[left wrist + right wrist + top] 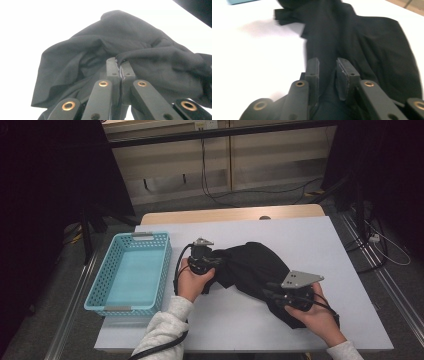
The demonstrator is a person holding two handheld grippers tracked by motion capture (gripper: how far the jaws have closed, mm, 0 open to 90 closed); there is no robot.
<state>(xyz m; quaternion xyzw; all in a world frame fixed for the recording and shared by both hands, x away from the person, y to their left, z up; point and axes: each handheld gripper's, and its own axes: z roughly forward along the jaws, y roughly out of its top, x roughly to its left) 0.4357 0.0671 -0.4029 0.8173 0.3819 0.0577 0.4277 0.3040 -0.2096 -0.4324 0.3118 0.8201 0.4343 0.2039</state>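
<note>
Black soft cloth garment (252, 267), crumpled at centre frame on the white table (350, 270), is pinched by the closed left gripper (120, 65). The right gripper (327, 68) is parted, with fabric between its pads. Being limp and light, it is judged best gripped at hems.

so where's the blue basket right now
In the high view the blue basket sits on the table's left side, just left of the left hand-held gripper and the black cloth.
</note>
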